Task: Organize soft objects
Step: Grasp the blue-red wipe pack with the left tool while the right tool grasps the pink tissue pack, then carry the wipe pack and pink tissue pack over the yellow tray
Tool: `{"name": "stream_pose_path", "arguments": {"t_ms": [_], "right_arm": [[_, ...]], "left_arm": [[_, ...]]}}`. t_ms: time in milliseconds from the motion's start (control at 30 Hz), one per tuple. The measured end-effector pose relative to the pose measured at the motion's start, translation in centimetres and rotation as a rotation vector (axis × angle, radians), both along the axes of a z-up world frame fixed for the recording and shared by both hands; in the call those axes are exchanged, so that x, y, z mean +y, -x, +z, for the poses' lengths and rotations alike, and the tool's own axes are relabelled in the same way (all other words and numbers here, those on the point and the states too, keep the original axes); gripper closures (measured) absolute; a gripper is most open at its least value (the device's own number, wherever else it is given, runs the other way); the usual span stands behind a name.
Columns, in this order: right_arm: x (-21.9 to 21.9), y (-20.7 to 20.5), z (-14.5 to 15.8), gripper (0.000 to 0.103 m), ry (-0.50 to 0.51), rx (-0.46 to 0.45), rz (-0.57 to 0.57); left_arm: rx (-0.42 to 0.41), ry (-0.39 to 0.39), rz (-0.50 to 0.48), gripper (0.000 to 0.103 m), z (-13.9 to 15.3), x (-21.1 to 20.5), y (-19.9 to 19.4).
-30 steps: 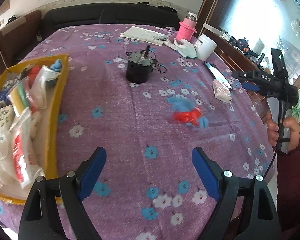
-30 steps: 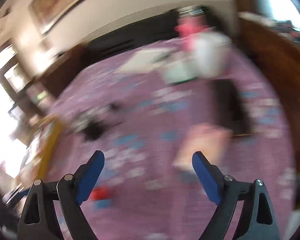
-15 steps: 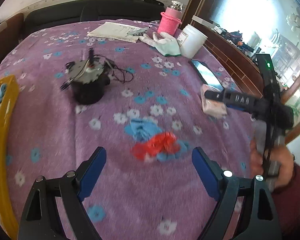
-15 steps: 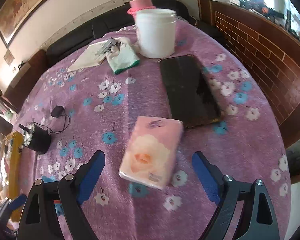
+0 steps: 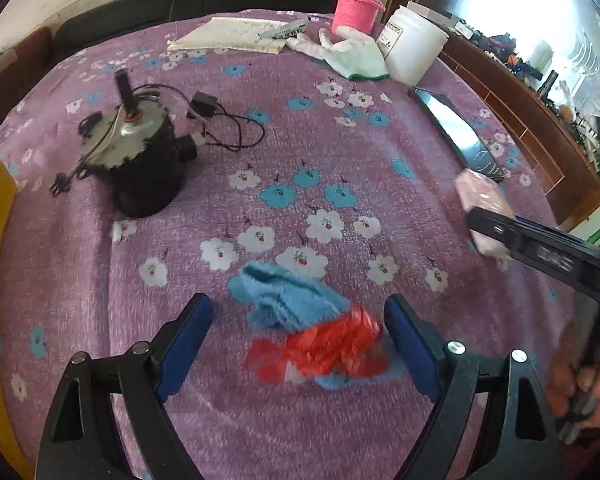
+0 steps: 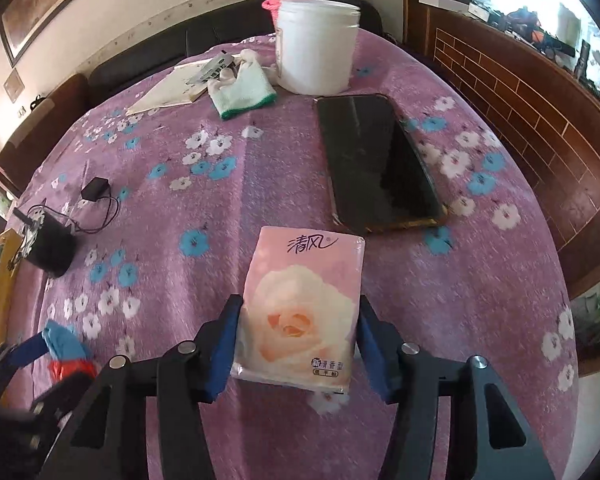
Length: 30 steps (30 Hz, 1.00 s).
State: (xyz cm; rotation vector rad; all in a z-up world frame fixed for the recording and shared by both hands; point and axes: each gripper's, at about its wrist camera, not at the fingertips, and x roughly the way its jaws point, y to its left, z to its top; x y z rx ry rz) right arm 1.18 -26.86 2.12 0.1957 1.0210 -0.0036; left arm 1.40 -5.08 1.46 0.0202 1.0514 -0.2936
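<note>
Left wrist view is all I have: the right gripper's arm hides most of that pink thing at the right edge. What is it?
Observer: A pink tissue pack printed with a rose, lying flat on the tablecloth.
Operator: Do the right jaws have it?
Observer: The right gripper straddles it, and both blue pads appear to press its long edges.
Operator: Is anything close enough to get in the way?
Observer: A dark phone lies just beyond the pack, with a strip of cloth showing between them.
</note>
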Motion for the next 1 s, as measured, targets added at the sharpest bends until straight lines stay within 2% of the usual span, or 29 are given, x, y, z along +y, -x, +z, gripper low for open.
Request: {"name": "stream_pose_path", "arguments": {"t_ms": [100, 133, 167, 200, 233, 300, 633, 1000], "right_arm": [[-1.0, 0.9, 0.1, 0.045, -0.037, 0.001, -0.010], [-1.2, 1.3, 0.2, 0.045, -0.051, 0.000, -0.012], [-1.5, 1.6, 0.3, 0.045, -0.063, -0.002, -0.013], [-1.7, 1.9, 0.4, 0.045, -0.072, -0.004, -0.013], [-1.8, 2.1, 0.5, 0.045, -0.075, -0.007, -0.014], [-1.8, 2.7, 0.8, 0.045, -0.078, -0.015, -0.013], [1.3, 4.4, 2.8, 0.045, -0.083, -0.048, 0.044], [7.9, 6.7, 6.6, 0.045, -0.052, -0.108, 0.158]], "left_arm": [[-0.031, -0.031, -0.039, 0.017, -0.2, -1.0, 0.2], [-0.042, -0.038, -0.050, 0.029, -0.2, -1.2, 0.4], [-0.065, -0.051, -0.066, 0.054, -0.1, -1.4, 0.9], [-0.074, -0.053, -0.089, 0.064, 0.1, -1.5, 1.2], [-0.067, -0.037, -0.101, 0.065, 0.2, -1.4, 1.4], [-0.050, 0.008, -0.104, 0.066, 0.5, -0.8, 1.9], [-0.138, 0.024, -0.045, 0.066, 4.2, 2.6, 5.7], [-0.230, 0.065, 0.060, 0.066, 7.6, 8.9, 9.7]]}}
